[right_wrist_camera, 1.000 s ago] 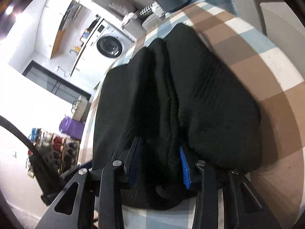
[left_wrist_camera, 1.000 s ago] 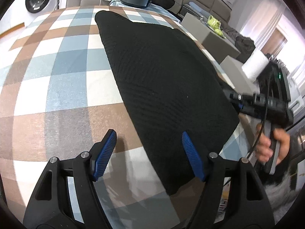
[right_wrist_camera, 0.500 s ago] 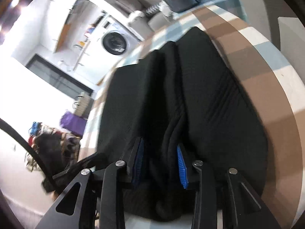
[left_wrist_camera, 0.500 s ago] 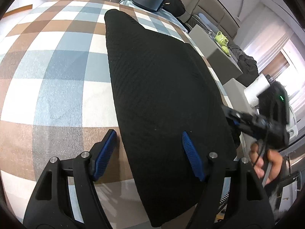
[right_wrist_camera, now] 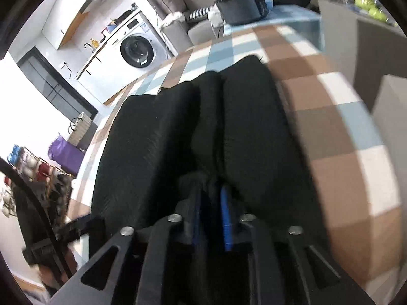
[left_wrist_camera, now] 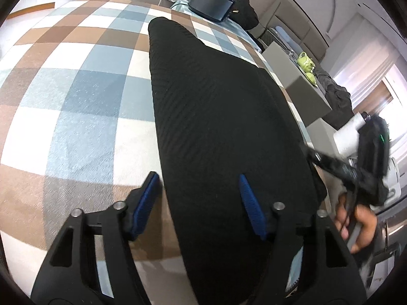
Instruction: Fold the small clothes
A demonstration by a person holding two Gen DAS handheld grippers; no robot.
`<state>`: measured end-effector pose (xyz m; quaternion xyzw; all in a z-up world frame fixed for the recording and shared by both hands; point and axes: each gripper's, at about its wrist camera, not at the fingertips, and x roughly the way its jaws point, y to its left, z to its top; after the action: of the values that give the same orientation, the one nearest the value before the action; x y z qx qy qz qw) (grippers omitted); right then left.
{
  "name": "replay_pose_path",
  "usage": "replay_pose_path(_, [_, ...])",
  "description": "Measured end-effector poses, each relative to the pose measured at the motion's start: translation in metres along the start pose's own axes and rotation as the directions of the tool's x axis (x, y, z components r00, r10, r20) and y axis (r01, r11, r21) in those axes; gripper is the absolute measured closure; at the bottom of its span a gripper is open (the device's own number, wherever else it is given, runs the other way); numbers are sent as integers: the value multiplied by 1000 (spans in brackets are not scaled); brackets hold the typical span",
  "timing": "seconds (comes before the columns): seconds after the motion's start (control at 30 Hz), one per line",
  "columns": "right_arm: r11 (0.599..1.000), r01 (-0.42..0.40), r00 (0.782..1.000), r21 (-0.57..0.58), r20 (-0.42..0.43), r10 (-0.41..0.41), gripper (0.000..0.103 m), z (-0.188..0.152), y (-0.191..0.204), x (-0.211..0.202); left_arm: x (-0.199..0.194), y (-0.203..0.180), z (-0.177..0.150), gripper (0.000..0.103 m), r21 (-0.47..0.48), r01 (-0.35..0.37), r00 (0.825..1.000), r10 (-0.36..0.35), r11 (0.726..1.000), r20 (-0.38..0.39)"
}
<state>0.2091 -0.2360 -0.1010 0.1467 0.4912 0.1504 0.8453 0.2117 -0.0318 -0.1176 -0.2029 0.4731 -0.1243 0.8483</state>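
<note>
A black ribbed knit garment [left_wrist_camera: 221, 117] lies lengthwise on a checked brown, blue and white cloth [left_wrist_camera: 76, 96]. My left gripper [left_wrist_camera: 199, 202] is open, its blue pads astride the garment's near left edge, just above it. My right gripper [right_wrist_camera: 212, 209] is shut on a bunched fold of the same garment [right_wrist_camera: 249, 132] at its near edge; folds run away from the pinch. In the left wrist view the right gripper's body and the hand holding it [left_wrist_camera: 356, 178] sit at the garment's right side.
A black box [left_wrist_camera: 211, 2] and dark clothes lie at the far end of the cloth. Grey blocks [left_wrist_camera: 295, 76] with green items stand to the right. A washing machine [right_wrist_camera: 137, 50] and a shoe rack [right_wrist_camera: 33, 167] stand off to the left in the right wrist view.
My right gripper has closed from half open to a tight pinch on the garment's fold. My left gripper has moved right over the garment's edge, still open.
</note>
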Motion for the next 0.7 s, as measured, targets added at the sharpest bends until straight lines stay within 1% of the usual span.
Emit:
replay_pose_path(0.03, [1000, -2, 1000, -2, -1, 2, 76, -5, -3, -4, 2, 0, 2, 56, -7, -7, 1000, 7, 1000, 8])
replay_pose_path(0.1, [999, -31, 999, 19, -27, 32, 76, -16, -7, -5, 8, -2, 6, 73, -19, -31, 999, 31, 999, 26])
replay_pose_path(0.13, [998, -49, 998, 28, -36, 50, 75, -25, -11, -4, 10, -3, 7, 76, -16, -44, 998, 45, 999, 34])
replay_pose_path(0.17, [998, -58, 998, 27, -17, 59, 76, -29, -10, -6, 10, -4, 7, 81, -6, -59, 997, 59, 998, 42])
replay_pose_path(0.2, [997, -67, 997, 32, -21, 68, 75, -31, -8, -7, 9, -7, 8, 84, 7, -80, 995, 80, 997, 55])
replay_pose_path(0.3, [993, -106, 994, 59, -30, 108, 75, -40, -6, -8, 6, -4, 8, 86, 20, -99, 993, 97, 995, 69])
replay_pose_path(0.37, [989, -123, 991, 76, -35, 126, 75, -47, 3, -5, 1, 1, 6, 86, 24, -112, 991, 110, 993, 78])
replay_pose_path(0.43, [984, -157, 985, 85, -58, 162, 75, -54, 13, -4, -7, 11, 5, 87, 19, -122, 989, 120, 992, 82])
replay_pose_path(0.5, [974, -205, 973, 101, -87, 214, 75, -62, 23, -1, -20, 25, 1, 87, 6, -136, 987, 135, 991, 88])
replay_pose_path(0.57, [965, -247, 957, 92, -131, 257, 76, -69, 35, 4, -29, 35, -2, 87, 3, -147, 985, 146, 989, 87])
replay_pose_path(0.6, [962, -263, 948, 69, -165, 271, 76, -74, 46, 5, -35, 41, -3, 85, -5, -137, 987, 137, 991, 81])
replay_pose_path(0.63, [962, -267, 945, 51, -182, 272, 75, -75, 53, 5, -37, 45, -4, 83, -11, -130, 989, 130, 991, 75])
replay_pose_path(0.7, [963, -265, 949, 37, -165, 268, 75, -66, 58, 5, -44, 53, -5, 76, -38, -123, 989, 126, 992, 72])
